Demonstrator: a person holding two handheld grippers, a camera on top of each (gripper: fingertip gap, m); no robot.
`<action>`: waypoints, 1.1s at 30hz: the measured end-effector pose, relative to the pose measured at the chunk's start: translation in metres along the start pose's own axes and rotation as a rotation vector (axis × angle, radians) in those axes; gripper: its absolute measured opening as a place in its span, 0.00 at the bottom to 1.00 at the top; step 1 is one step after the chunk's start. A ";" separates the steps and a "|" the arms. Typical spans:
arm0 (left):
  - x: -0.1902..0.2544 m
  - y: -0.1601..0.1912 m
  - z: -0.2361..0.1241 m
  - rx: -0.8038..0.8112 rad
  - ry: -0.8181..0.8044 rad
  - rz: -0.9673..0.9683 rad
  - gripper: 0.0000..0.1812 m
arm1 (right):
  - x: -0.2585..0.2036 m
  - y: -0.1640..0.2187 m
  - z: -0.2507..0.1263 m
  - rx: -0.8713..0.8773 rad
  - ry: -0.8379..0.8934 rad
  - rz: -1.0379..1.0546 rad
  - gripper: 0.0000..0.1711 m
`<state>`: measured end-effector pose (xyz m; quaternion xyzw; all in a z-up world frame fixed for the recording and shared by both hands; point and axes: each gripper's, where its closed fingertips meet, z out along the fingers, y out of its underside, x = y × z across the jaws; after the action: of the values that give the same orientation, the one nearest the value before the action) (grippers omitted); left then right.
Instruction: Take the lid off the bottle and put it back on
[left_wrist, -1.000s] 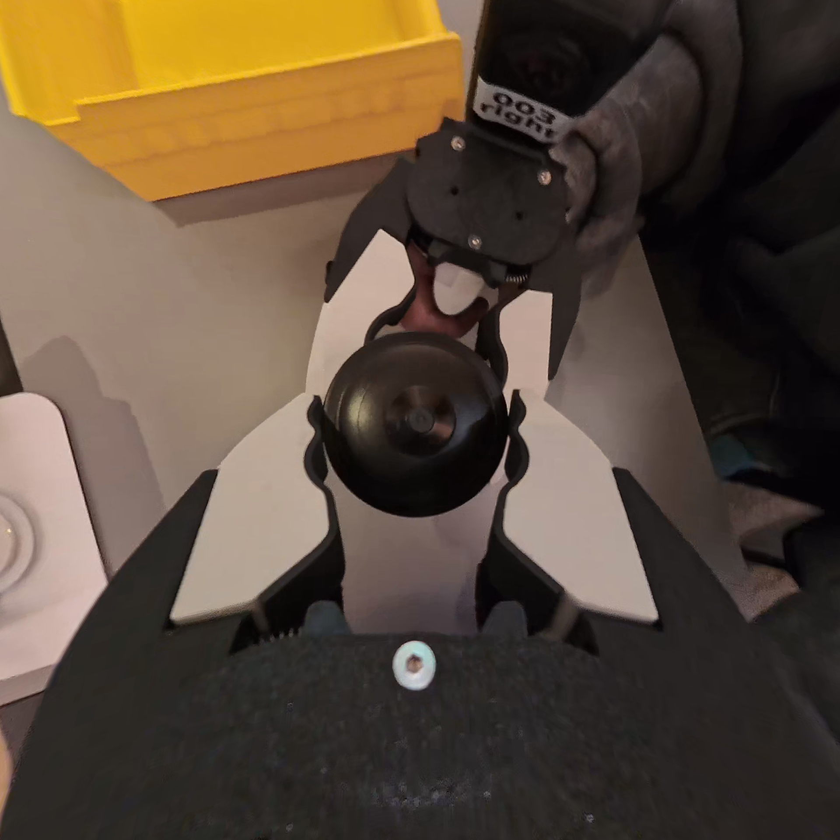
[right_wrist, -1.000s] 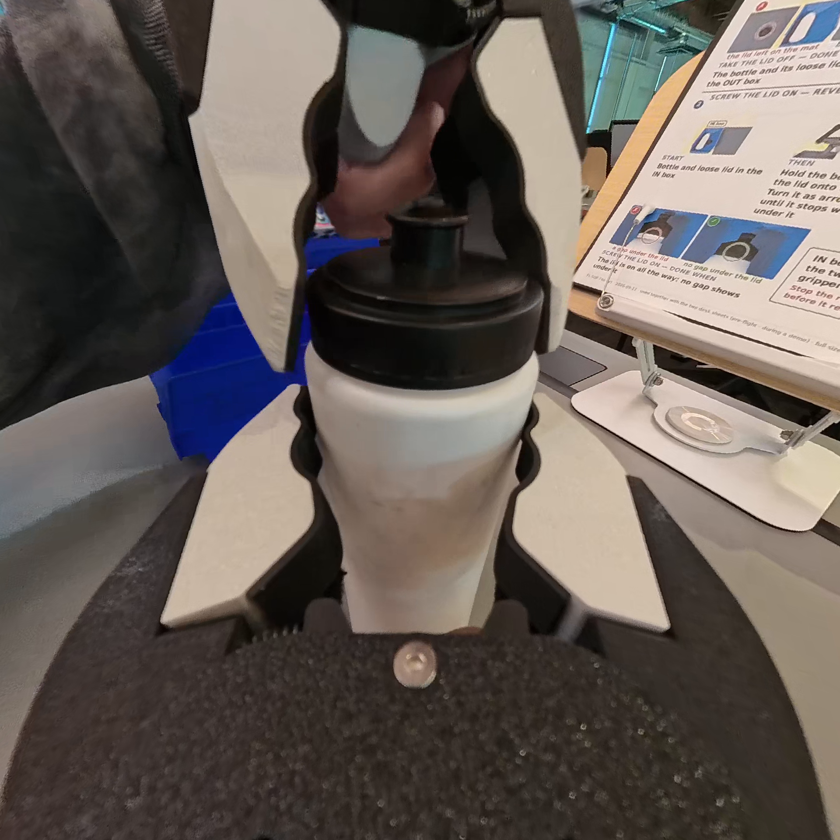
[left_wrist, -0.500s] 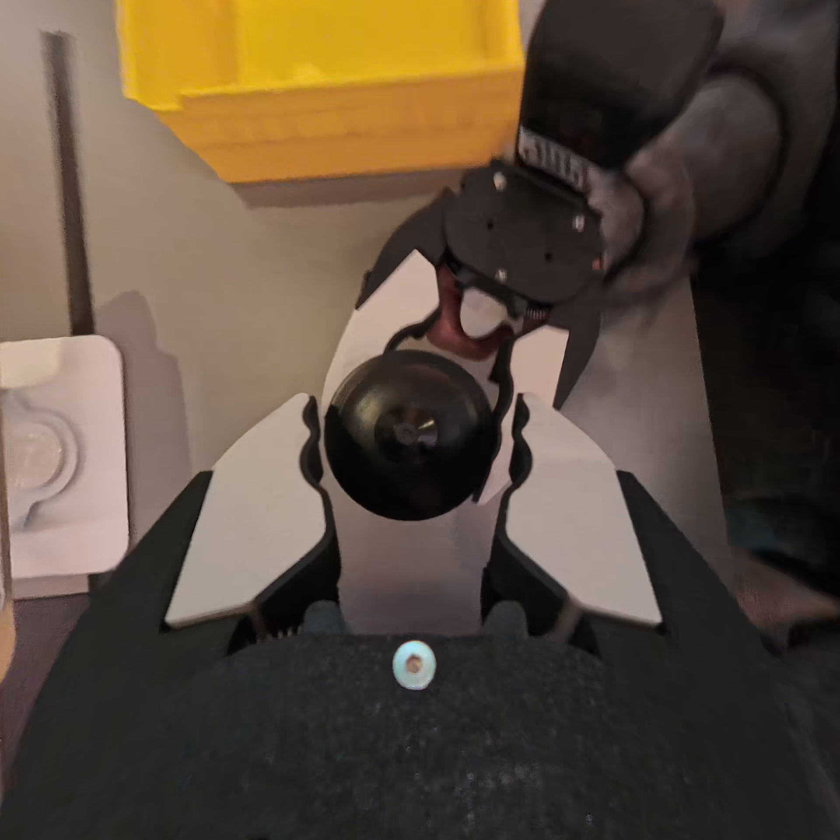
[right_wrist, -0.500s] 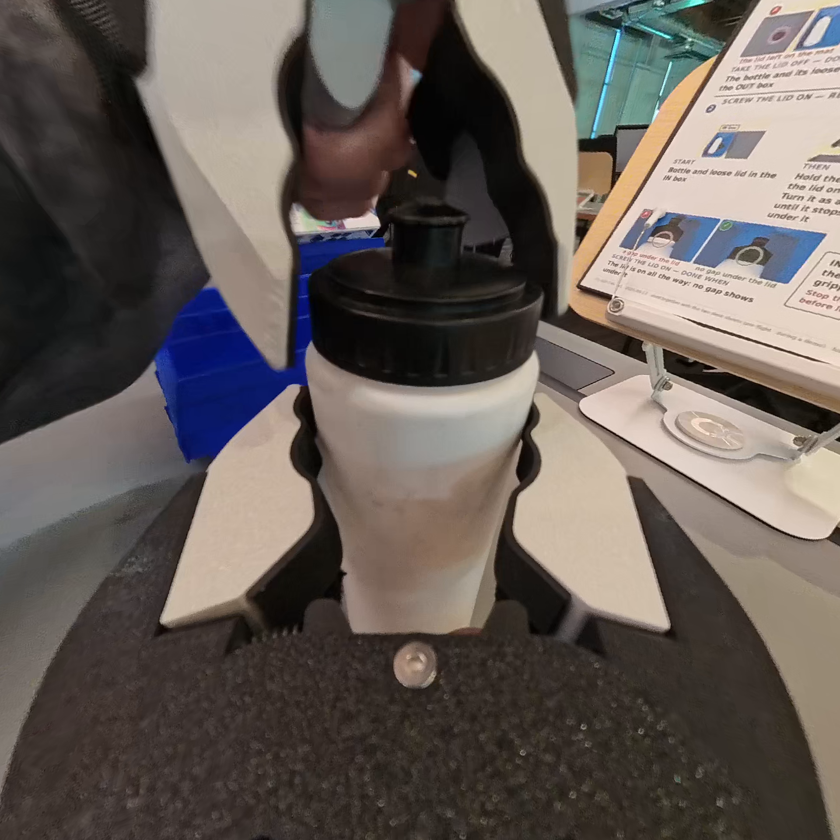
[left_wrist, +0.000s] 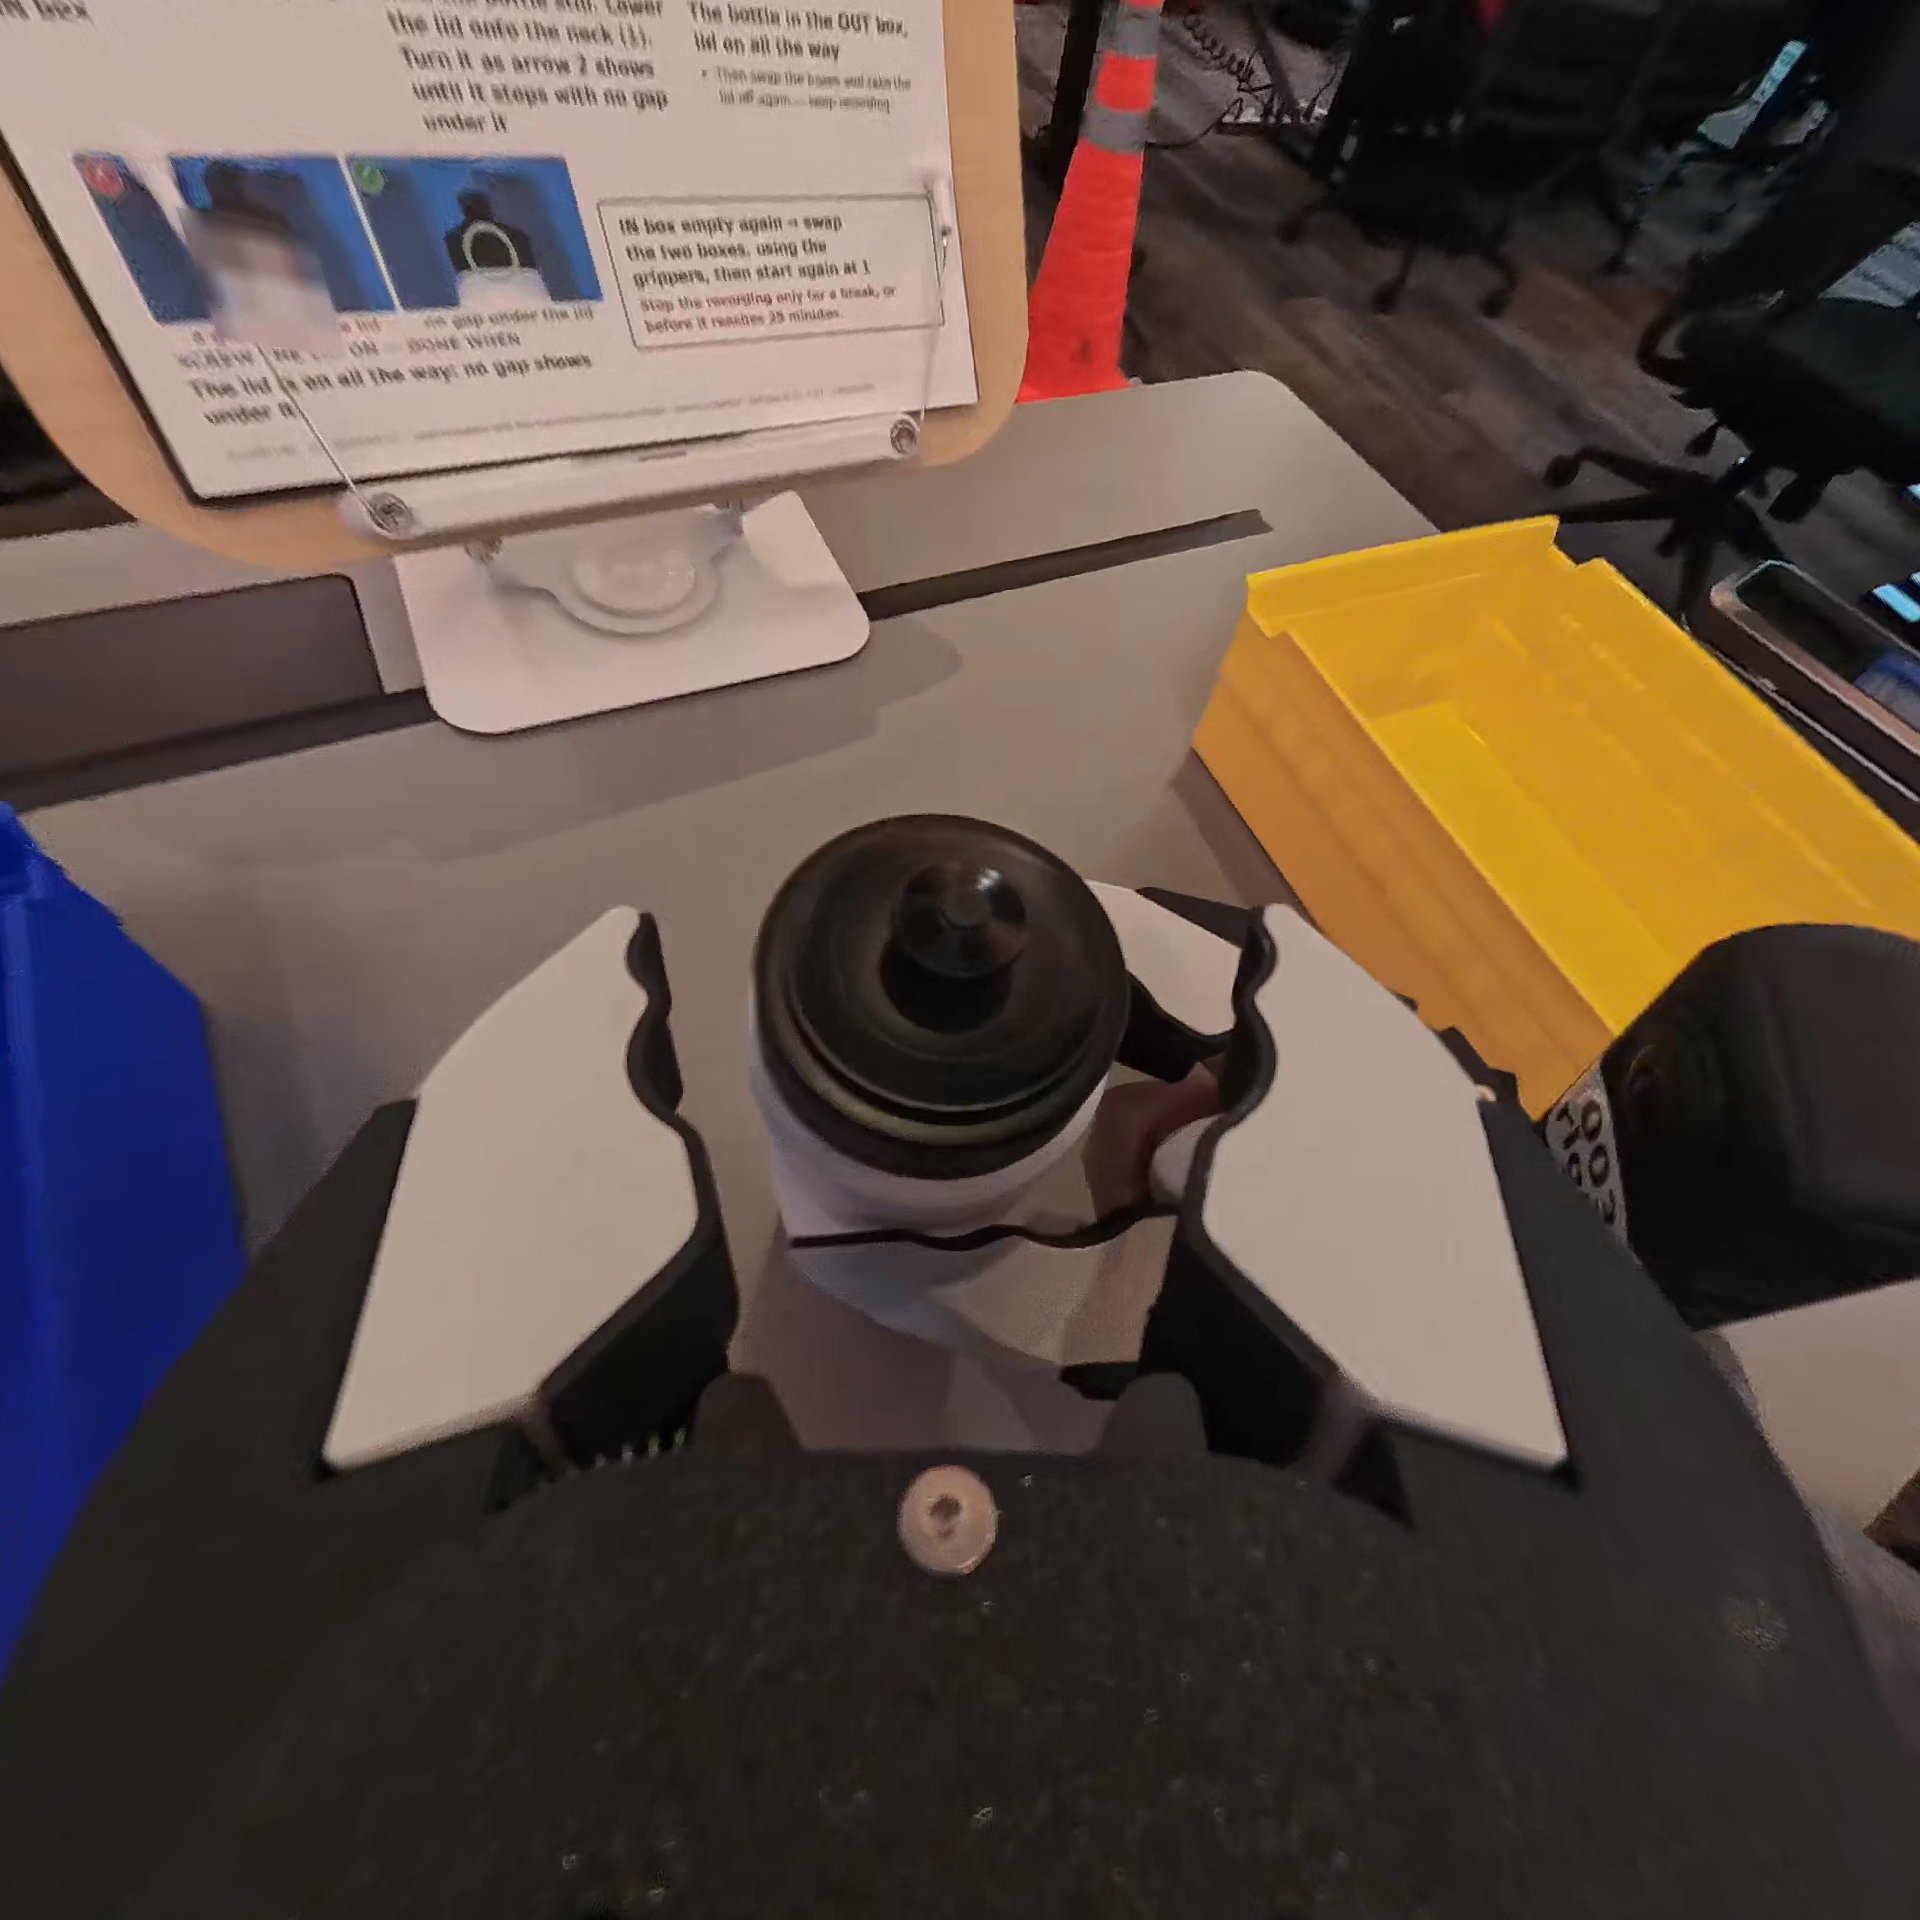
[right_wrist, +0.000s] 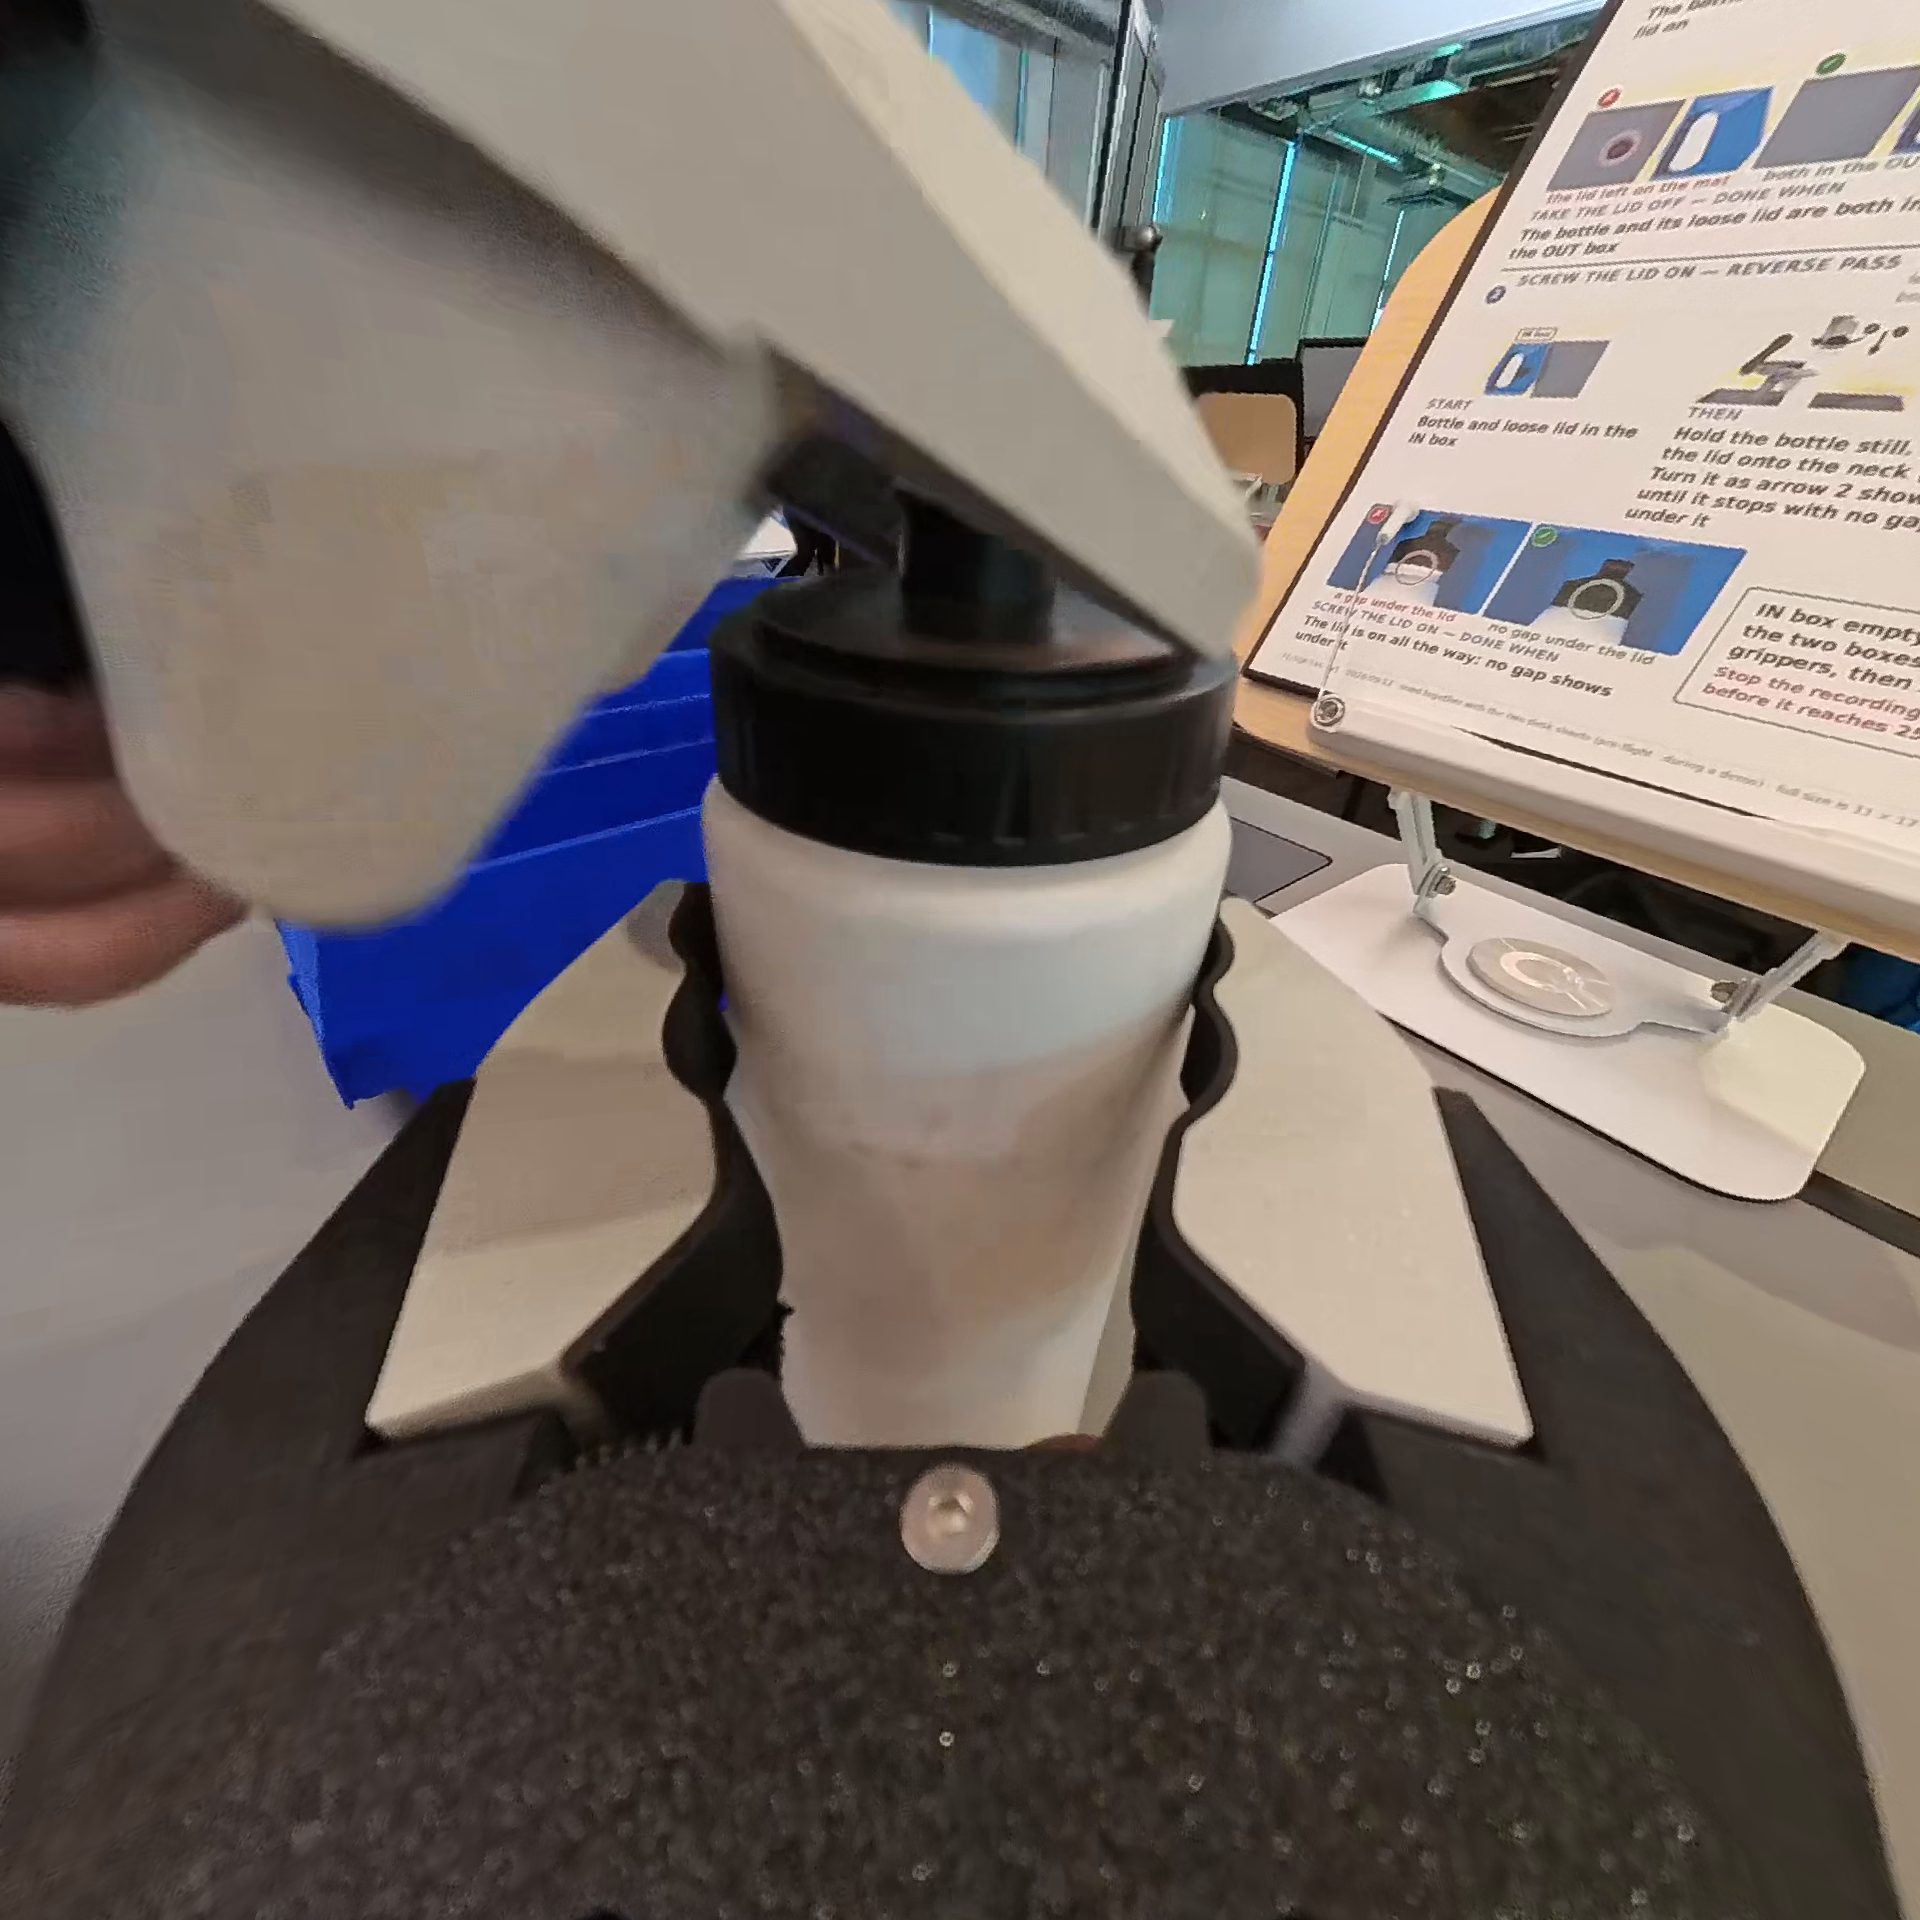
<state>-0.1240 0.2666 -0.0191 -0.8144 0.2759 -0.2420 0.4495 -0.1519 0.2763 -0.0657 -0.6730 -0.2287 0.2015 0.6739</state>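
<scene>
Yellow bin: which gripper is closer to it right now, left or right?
Right. The right gripper clamps the bottle from the side that faces the yellow bin, its body beside the bin's front wall. The left gripper sits open around the lid, farther off.

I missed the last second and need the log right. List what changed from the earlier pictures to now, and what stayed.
The left gripper let go of the lid: its jaws, closed around it a second ago, now stand apart from it, and the gripper has tilted from straight overhead to a slanted look across the table. Unchanged: the right gripper stays clamped on the bottle, the lid is on, and the bottle is upright.
</scene>
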 end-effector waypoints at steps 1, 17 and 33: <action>0.004 0.003 0.004 -0.003 0.002 -0.017 0.56 | 0.000 0.000 0.000 -0.001 0.001 -0.001 0.51; -0.002 0.017 0.012 -0.112 0.181 0.203 0.43 | 0.000 0.002 -0.001 -0.022 0.012 -0.027 0.50; -0.003 0.024 0.009 -0.162 0.355 0.376 0.42 | 0.001 0.003 -0.001 -0.043 -0.007 -0.027 0.49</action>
<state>-0.1257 0.2634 -0.0447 -0.7270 0.5152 -0.2705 0.3644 -0.1509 0.2761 -0.0685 -0.6835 -0.2445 0.1897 0.6611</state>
